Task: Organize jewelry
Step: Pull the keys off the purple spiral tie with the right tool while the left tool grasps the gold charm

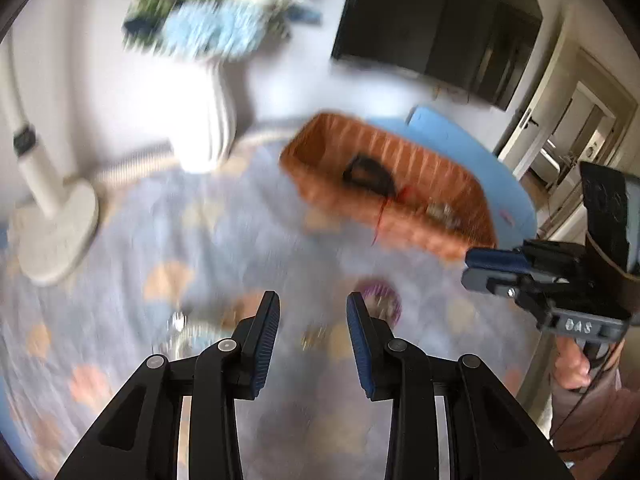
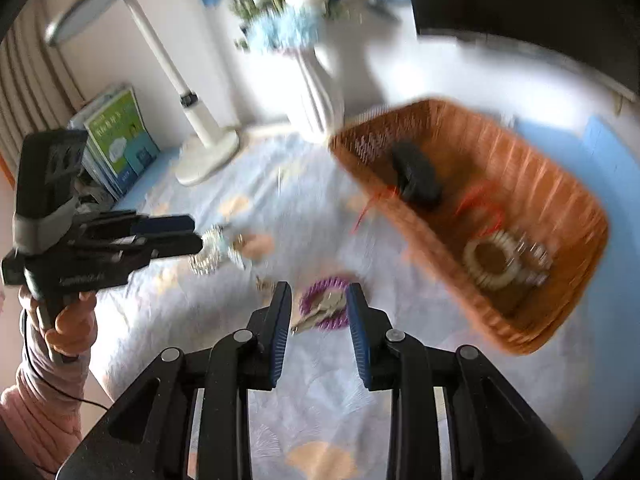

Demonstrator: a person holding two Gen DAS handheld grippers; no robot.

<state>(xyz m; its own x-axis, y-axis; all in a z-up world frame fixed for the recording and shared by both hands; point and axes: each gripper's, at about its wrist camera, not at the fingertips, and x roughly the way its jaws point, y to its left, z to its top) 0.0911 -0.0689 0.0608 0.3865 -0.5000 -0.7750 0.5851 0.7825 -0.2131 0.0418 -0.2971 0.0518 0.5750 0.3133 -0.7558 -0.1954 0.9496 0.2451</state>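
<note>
An orange wicker basket (image 2: 560, 200) stands on the patterned cloth and also shows in the left wrist view (image 1: 440, 184). It holds a black item (image 2: 416, 178), a red cord (image 2: 480, 204), a white bead bracelet (image 2: 492, 260) and a silver piece (image 2: 536, 260). A purple bead bracelet (image 2: 326, 304) lies on the cloth just beyond my open, empty right gripper (image 2: 318, 312). A silver bracelet (image 2: 210, 252) lies by the tip of the left gripper. My left gripper (image 1: 312, 316) is open and empty above the cloth, with the purple bracelet (image 1: 380, 300) to its right. Both views are blurred.
A white vase of blue flowers (image 2: 316, 80) and a white desk lamp (image 2: 192, 120) stand at the back. Books (image 2: 120, 140) lean at the back left. A dark screen (image 1: 436, 20) hangs on the wall. The blue table edge (image 2: 616, 184) lies past the basket.
</note>
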